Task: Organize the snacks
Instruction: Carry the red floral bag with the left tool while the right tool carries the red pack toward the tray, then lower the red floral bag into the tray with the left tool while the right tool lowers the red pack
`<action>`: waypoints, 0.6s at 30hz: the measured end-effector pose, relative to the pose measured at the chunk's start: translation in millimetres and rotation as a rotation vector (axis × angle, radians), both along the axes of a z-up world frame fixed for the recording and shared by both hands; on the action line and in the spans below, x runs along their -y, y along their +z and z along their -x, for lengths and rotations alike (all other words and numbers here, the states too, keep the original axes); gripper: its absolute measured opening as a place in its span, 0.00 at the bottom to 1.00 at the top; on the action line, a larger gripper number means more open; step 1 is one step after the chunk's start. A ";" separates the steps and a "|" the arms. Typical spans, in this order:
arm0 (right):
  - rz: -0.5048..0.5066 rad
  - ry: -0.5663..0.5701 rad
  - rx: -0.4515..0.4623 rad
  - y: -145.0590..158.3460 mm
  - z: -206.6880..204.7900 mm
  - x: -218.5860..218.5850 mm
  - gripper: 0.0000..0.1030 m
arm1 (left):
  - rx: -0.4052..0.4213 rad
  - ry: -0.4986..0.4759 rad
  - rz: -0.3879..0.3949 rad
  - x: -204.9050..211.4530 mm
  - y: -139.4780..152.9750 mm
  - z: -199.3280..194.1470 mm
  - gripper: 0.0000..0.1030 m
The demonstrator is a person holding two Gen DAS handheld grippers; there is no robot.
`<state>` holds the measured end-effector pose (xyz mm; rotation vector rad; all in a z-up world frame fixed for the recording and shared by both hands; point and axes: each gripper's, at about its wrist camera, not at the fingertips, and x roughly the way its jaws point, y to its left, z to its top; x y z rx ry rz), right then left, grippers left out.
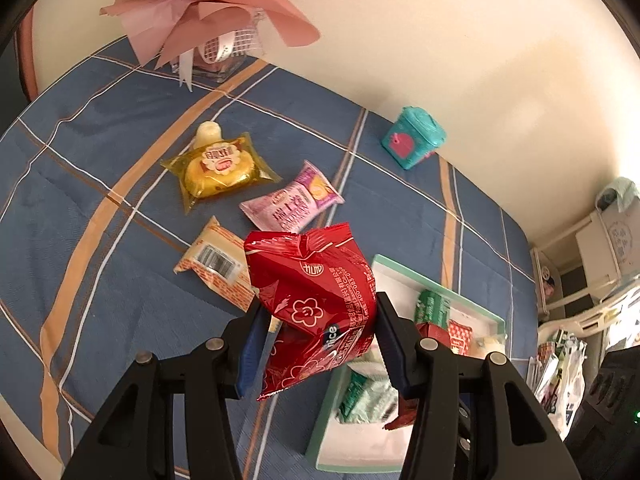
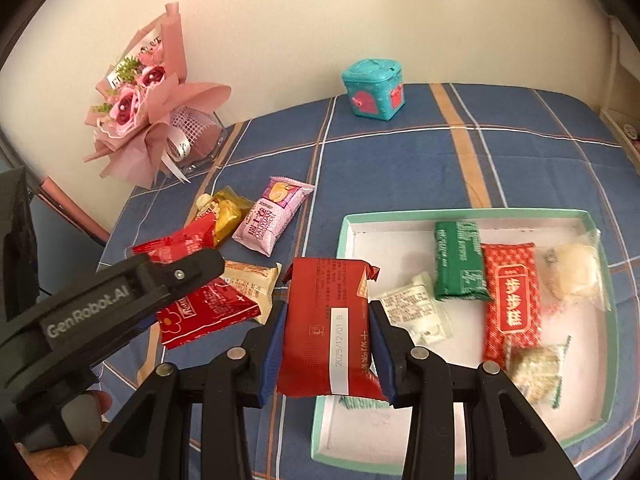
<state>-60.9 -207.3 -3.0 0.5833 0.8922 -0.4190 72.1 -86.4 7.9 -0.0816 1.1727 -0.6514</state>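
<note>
Looking down, I see the checked blue counter carrying a white tray of snacks. My left gripper has its jaws clamped on a crumpled red packet, lifted clear beside the tray. My right gripper is clamped on a dark red bar over the tray's near-left corner.

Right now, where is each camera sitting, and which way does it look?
Left wrist: on the left tool, looking down along it at the red snack bag it grips, over the blue cloth; only the tool shows.
Right wrist: on the right tool, looking down at its red packet over the tray; the left tool and a hand show.
Both see the tray, pink snack, teal box and flowers.
</note>
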 end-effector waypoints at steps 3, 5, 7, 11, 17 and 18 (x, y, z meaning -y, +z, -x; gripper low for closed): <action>0.000 -0.017 -0.003 4.2 11.1 -0.2 0.41 | 0.005 -0.020 0.006 3.7 3.9 8.9 0.52; 0.000 -0.026 -0.008 6.1 17.9 0.6 0.41 | 0.010 -0.033 0.007 6.8 6.4 13.8 0.52; 0.000 -0.034 -0.016 6.0 23.9 2.1 0.41 | 0.015 -0.045 0.008 9.6 8.2 18.7 0.52; -0.004 -0.046 -0.018 6.1 34.0 6.4 0.41 | 0.006 -0.061 0.015 14.8 8.3 25.7 0.52; -0.007 -0.071 -0.022 6.2 44.5 16.8 0.41 | -0.006 -0.087 -0.001 27.5 2.8 36.4 0.52; -0.012 -0.076 -0.026 5.0 45.4 18.9 0.41 | -0.007 -0.091 -0.003 30.0 1.9 38.2 0.52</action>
